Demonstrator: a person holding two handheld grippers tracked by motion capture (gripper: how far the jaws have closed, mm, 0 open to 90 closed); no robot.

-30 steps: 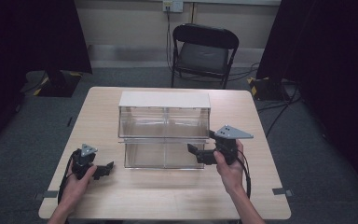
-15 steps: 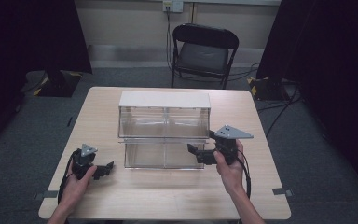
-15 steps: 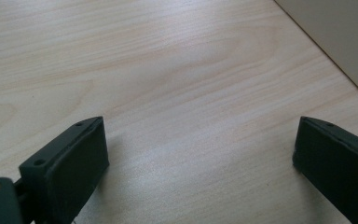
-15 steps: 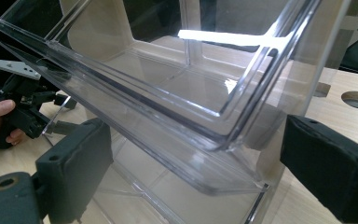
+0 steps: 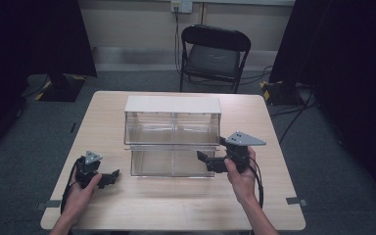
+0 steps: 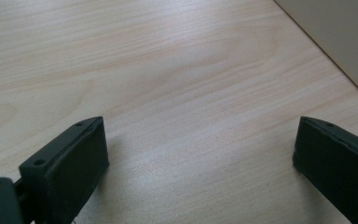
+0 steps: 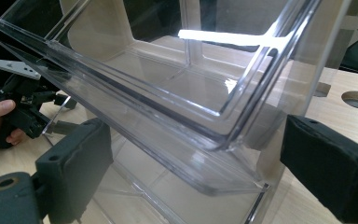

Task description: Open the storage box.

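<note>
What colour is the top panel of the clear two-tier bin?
White: the top panel of the bin is opaque, unlike the transparent walls. Clearest in the high view.

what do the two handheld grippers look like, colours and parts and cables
Both the left gripper and the right gripper are black, each with two blocky rectangular jaws showing small screw holes. A grey three-cornered plate tops each; the right one's looks larger. A black cable trails from each towards the person. Forearms are bare, no sleeves visible.

Cut off and hard to read
Clear bin (image 7: 177, 93) runs past the top edge; its far side behind the white lid (image 5: 173, 104) stays hidden.
</note>
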